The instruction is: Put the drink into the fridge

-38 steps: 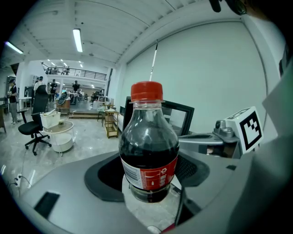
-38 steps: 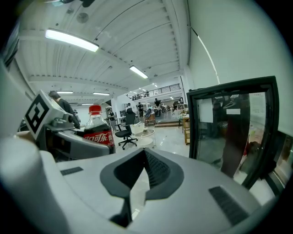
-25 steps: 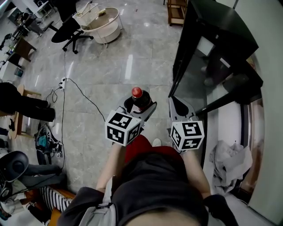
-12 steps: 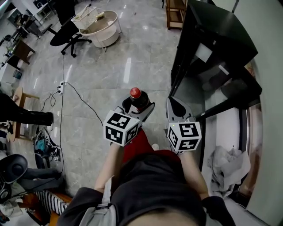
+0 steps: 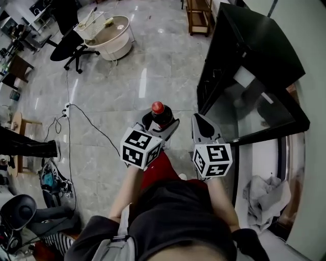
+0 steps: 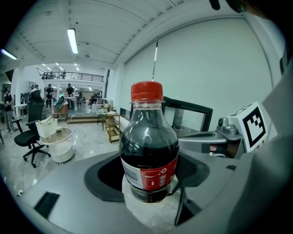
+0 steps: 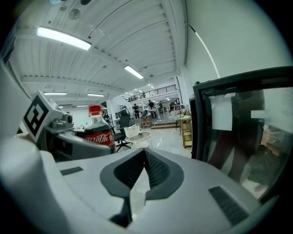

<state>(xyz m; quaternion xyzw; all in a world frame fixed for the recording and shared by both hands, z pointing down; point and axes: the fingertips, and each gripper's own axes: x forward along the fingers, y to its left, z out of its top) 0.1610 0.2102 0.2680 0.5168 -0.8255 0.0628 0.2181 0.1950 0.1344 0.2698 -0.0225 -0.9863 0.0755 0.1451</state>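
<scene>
Grips the drink (image 6: 149,151) in the left claw (image 5: 162,122), just below centre of the head view at 6 o'clock: a cola bottle with red cap and red label, dark liquid nearly up to the neck. Clamps it low on the body, one jaw at each side, bottle upright (cap poking out just beyond the marker cube). Carries the right claw (image 5: 205,126) just beside it at 3 o'clock, jaws pressed together, tips touching, nothing between them. Hangs both above a grey marble floor (image 5: 153,71).

Faces the fridge (image 5: 254,56) at 1 o'clock from the claws: a black cabinet with a glass door (image 5: 244,109) full of reflections, near the right claw's tip. Cannot tell whether that door is ajar.

Farther out at 10 o'clock, past a black cable (image 5: 89,114) trailing over the floor, shows a round white counter (image 5: 116,38) with a wire basket (image 5: 91,23) on top and a black office chair (image 5: 69,43) beside it. At 12 o'clock, by the far edge, catches a wooden shelf unit (image 5: 196,15).
</scene>
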